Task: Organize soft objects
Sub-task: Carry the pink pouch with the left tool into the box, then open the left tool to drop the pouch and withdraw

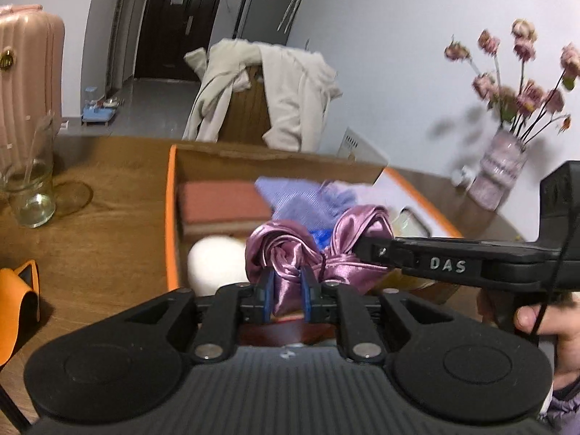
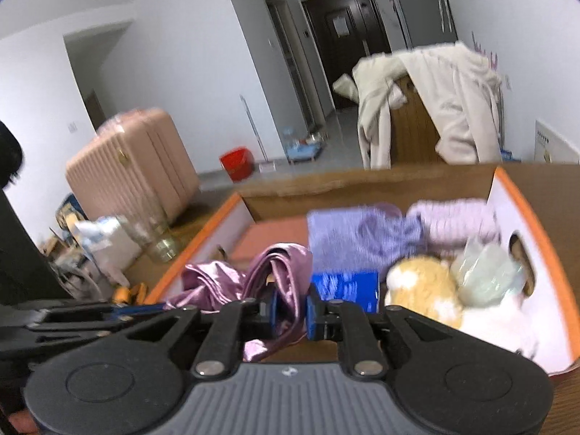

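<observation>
A shiny purple satin cloth [image 1: 290, 250], bunched and twisted, hangs over an open cardboard box with orange edges [image 1: 172, 217]. My left gripper [image 1: 288, 282] is shut on its near bunch. From the right, my right gripper [image 1: 362, 246] clamps the other end. In the right wrist view the satin cloth [image 2: 279, 272] runs between the right gripper [image 2: 291, 308] pads, and the left gripper [image 2: 159, 306] comes in from the left. Inside the box [image 2: 522, 210] lie a lavender towel [image 2: 348, 235], a pink knit [image 2: 456, 217], a yellow-white plush [image 2: 424, 286] and a blue pack [image 2: 344, 284].
The box also holds a reddish folded cloth [image 1: 224, 199] and a white ball [image 1: 215, 261]. A glass jar [image 1: 30, 188] stands left on the wooden table, and a flower vase [image 1: 500, 166] right. Behind are a chair draped with a cream coat [image 1: 268, 98] and a pink suitcase [image 1: 29, 72].
</observation>
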Tool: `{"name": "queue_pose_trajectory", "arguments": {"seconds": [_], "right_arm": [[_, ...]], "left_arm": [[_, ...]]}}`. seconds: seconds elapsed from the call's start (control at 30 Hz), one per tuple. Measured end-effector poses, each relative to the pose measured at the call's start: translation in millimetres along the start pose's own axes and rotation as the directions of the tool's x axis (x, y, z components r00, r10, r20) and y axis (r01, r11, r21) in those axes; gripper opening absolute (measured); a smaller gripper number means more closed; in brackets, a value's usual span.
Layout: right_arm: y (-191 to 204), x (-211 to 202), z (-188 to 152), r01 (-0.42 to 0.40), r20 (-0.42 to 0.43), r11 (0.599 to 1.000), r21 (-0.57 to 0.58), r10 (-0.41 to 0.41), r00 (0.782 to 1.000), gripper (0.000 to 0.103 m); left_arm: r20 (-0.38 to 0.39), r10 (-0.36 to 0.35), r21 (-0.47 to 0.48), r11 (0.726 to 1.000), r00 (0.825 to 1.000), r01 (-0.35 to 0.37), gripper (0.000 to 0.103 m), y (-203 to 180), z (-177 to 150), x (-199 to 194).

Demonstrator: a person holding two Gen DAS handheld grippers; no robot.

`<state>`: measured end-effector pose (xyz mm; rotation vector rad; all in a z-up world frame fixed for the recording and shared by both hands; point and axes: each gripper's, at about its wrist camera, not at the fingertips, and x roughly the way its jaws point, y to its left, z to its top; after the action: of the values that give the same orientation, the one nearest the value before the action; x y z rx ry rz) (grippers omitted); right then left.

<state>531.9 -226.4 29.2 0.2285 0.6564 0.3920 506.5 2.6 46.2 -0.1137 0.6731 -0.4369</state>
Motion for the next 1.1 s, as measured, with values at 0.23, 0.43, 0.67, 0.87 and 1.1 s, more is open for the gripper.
{"name": "queue_pose_trajectory", "arguments": {"seconds": [0.23, 0.43, 0.67, 0.87, 1.1], "right_arm": [[4.4, -3.9, -6.0, 0.052, -0.026, 0.998, -0.038, -0.053, 0.998, 0.037], [6.7, -54.5, 7.3, 0.079, 0.054, 0.996, -0.048, -0.076, 0.996, 0.046], [19.9, -143.3, 11.6, 0.125, 0.163, 0.988, -0.086, -0.110, 0.981, 0.055], [29.4, -207.2, -2.6, 0.177, 0.230, 0.977, -0.120, -0.146, 0.962, 0.069], [38.5, -260.9, -40.8, 0.181, 0.269, 0.977, -0.117, -0.144, 0.952, 0.076]], "left_arm": [[0.024, 0.027, -0.027, 0.999, 0.999, -0.027, 0.028, 12.9, 3.0, -13.5], [0.102, 0.065, -0.015, 0.998, 0.993, -0.064, 0.036, 1.1, 14.3, -60.4], [0.193, 0.146, 0.066, 0.985, 0.970, -0.161, 0.052, -32.7, 7.0, -121.4], [0.303, 0.163, 0.106, 0.973, 0.939, -0.203, 0.079, -60.7, -14.5, -177.7], [0.341, 0.176, 0.121, 0.966, 0.924, -0.229, 0.090, -85.6, -61.4, -219.7]]}}
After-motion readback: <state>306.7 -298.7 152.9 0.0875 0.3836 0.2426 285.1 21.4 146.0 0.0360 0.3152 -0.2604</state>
